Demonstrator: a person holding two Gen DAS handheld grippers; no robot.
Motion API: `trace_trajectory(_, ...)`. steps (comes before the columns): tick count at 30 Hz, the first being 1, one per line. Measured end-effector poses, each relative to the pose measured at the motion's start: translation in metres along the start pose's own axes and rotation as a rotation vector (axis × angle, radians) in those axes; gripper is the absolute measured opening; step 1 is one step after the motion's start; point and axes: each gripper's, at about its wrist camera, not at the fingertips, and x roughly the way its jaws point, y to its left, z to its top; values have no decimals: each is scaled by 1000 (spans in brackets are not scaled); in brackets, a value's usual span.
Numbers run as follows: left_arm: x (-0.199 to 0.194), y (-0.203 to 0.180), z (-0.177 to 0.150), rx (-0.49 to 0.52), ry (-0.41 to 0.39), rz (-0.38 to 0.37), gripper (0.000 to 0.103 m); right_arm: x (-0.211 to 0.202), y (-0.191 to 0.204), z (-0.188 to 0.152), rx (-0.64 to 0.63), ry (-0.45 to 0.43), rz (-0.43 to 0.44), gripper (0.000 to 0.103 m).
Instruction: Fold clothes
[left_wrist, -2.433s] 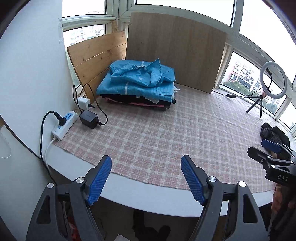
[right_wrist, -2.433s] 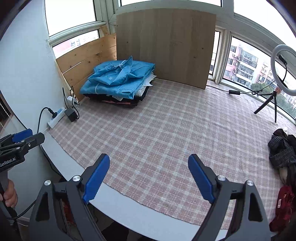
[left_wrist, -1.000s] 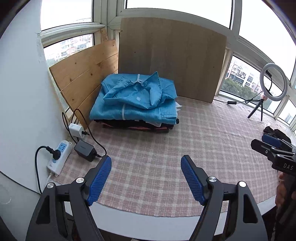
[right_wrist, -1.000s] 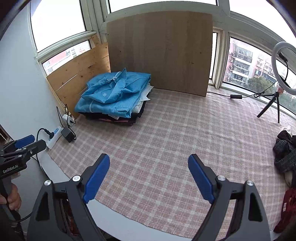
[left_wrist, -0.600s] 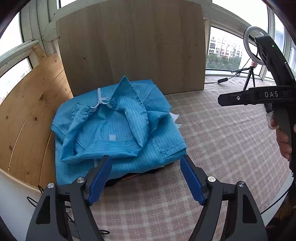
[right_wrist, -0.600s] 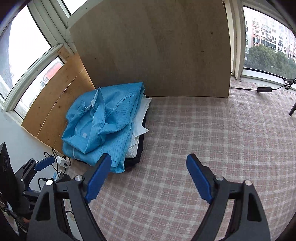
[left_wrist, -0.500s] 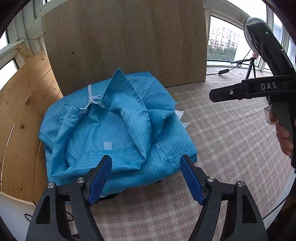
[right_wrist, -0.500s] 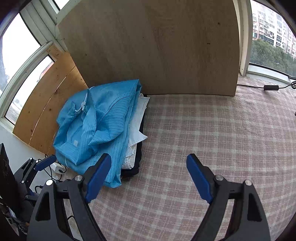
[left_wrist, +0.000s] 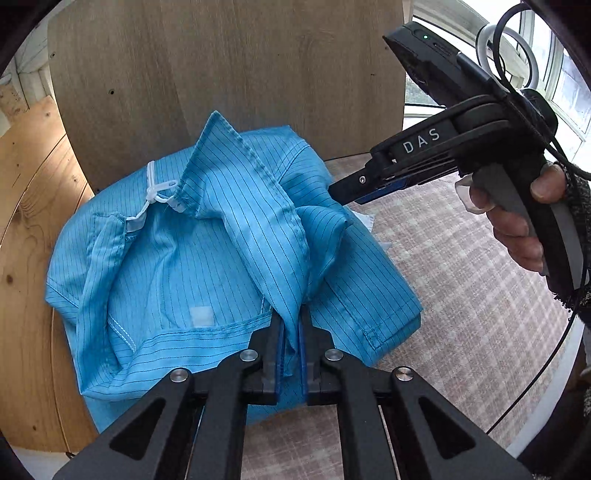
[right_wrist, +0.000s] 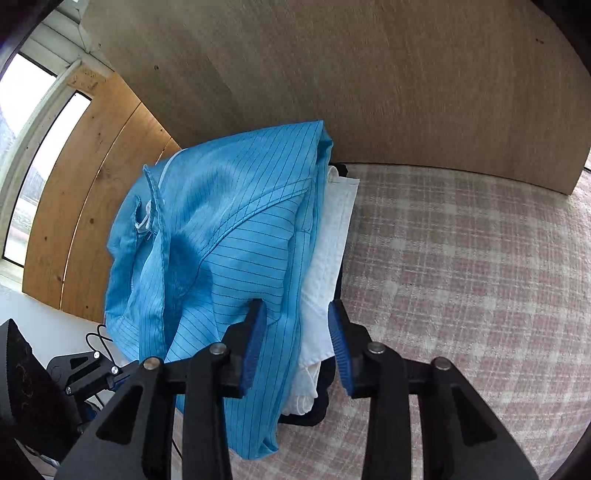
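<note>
A blue pinstriped garment (left_wrist: 207, 258) lies on top of a pile of folded clothes; it also shows in the right wrist view (right_wrist: 229, 236). My left gripper (left_wrist: 291, 332) is shut on a raised fold of the blue garment at its near edge. My right gripper (right_wrist: 295, 332) is partly closed around the right edge of the pile, with blue fabric and a white garment (right_wrist: 328, 251) between its pads; its jaws still stand apart. The right gripper also shows from the side in the left wrist view (left_wrist: 336, 192), at the blue garment's far right corner.
The pile sits on a pink checked cloth (right_wrist: 461, 277) in the corner of two wooden boards (left_wrist: 221, 66). A dark garment (right_wrist: 314, 413) lies at the bottom of the pile. A cable (right_wrist: 98, 339) lies to the left.
Both grippers moved in onto the pile. The left one closed on a fold of the blue garment. The right one narrowed around the pile's right edge.
</note>
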Motion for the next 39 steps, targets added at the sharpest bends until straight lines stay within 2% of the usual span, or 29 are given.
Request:
trace_trajectory(4, -6, 8, 1, -1, -5, -4, 5, -12, 1, 1, 23, -26, 56, 49)
trace_trajectory(7, -8, 9, 1, 2, -5, 6, 5, -16, 4, -2, 23, -30, 82, 50)
trace_trajectory(10, -8, 6, 1, 9, -4, 2, 5, -6, 9, -3, -2, -3, 38, 51)
trace_trajectory(12, -6, 3, 0, 26, 2, 1, 5, 0, 12, -4, -13, 8, 51, 50)
trace_trajectory(14, -1, 0, -3, 45, 20, -11, 5, 1, 16, -5, -33, 7, 60, 33)
trace_trajectory(15, 1, -2, -5, 54, 30, -17, 4, -1, 19, -6, -61, -7, 32, 14)
trace_trajectory(18, 17, -6, -14, 76, 80, -15, 4, -5, 28, -5, -139, -35, -67, 9)
trace_trajectory(21, 29, -6, -21, 79, 117, -14, 4, -2, 25, -1, -145, 5, -70, 11)
trace_trajectory(22, 28, -5, -22, 73, 114, -19, 4, -5, 25, -2, -151, -1, -88, 17)
trace_trajectory(24, 26, -5, -22, 71, 108, -19, 4, -21, 30, -8, -181, -56, -171, 30)
trace_trajectory(26, 25, -6, -22, 74, 106, -13, 4, -37, 38, -15, -223, -125, -230, 31)
trace_trajectory(27, 24, -6, -23, 74, 107, -14, 4, -44, 45, -19, -258, -152, -188, 31)
trace_trajectory(28, 24, -6, -23, 74, 108, -13, 4, -48, 53, -22, -290, -155, -112, 31)
trace_trajectory(30, 23, -5, -24, 70, 109, -11, 4, -39, 66, -28, -330, -113, 21, 31)
trace_trajectory(35, 21, -5, -25, 64, 110, -7, 4, 20, 75, -70, -387, 136, -111, 31)
trace_trajectory(37, 17, -7, -26, 68, 106, -8, 6, 9, 73, -82, -375, 128, -84, 31)
trace_trajectory(39, 13, -10, -27, 73, 96, -11, 7, -14, 76, -84, -353, 69, -40, 31)
